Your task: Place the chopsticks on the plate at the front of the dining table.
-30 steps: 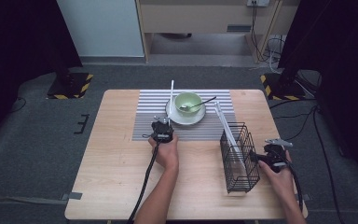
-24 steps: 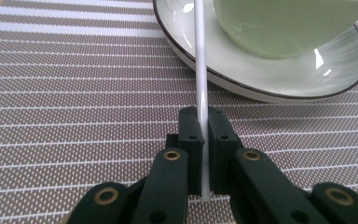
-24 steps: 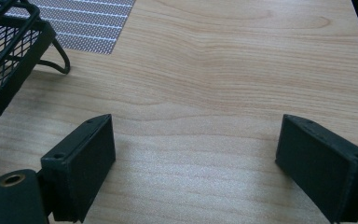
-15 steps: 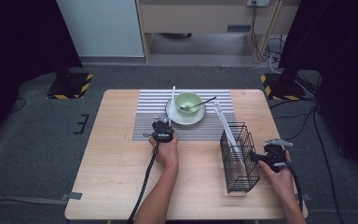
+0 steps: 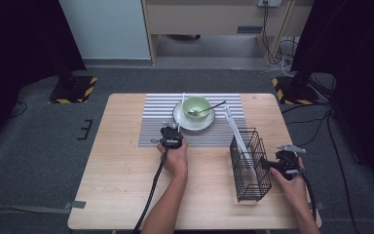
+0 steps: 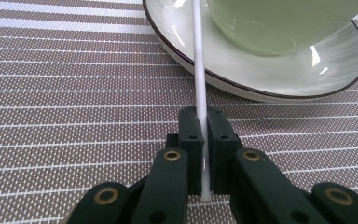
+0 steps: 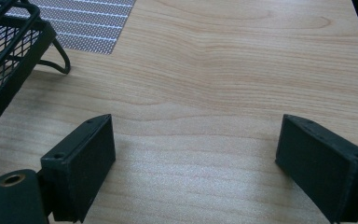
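My left gripper [image 5: 174, 127] rests on the striped mat, just left of a white plate [image 5: 180, 118] that carries a pale green bowl [image 5: 197, 106] with a dark spoon [image 5: 209, 107] in it. It is shut on a thin white stick [image 6: 199, 70], which runs forward past the rim of the plate [image 6: 261, 79]. Right of the black wire basket [image 5: 250, 165], my right gripper [image 5: 280, 161] hovers low over bare wood. In the right gripper view, that gripper [image 7: 196, 154] stands wide open with nothing between its jaws. A second white stick [image 5: 236, 134] leans out of the basket.
The grey striped mat [image 5: 156, 122] covers the table's far middle. The basket's corner and foot [image 7: 9, 51] lie close to the left of my right gripper's jaws. Bare wood [image 5: 121, 185] lies near the front edge, and dark floor surrounds the table.
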Available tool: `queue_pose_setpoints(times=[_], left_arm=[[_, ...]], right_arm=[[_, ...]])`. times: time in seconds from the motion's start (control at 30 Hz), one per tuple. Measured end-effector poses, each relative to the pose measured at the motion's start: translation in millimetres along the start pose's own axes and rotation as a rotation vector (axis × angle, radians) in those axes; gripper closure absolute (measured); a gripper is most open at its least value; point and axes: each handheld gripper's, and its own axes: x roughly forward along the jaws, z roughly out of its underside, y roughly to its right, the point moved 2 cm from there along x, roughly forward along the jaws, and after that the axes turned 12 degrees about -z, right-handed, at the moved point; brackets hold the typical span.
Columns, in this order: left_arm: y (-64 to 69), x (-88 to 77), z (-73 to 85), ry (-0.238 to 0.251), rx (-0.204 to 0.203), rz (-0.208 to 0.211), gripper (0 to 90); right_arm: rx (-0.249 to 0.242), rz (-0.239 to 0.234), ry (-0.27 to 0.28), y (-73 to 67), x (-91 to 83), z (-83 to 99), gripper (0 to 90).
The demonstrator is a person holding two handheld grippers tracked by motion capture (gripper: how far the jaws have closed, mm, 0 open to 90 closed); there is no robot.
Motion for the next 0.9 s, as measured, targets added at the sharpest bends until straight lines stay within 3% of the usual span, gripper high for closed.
queue_pose_setpoints(times=[0.9], left_arm=[[2.7, 2.6, 1.2, 0.003, -0.011, -0.005, 85.7]], right_arm=[[-0.001, 0.000, 0.000, -0.1, 0.0, 0.0, 11.6]])
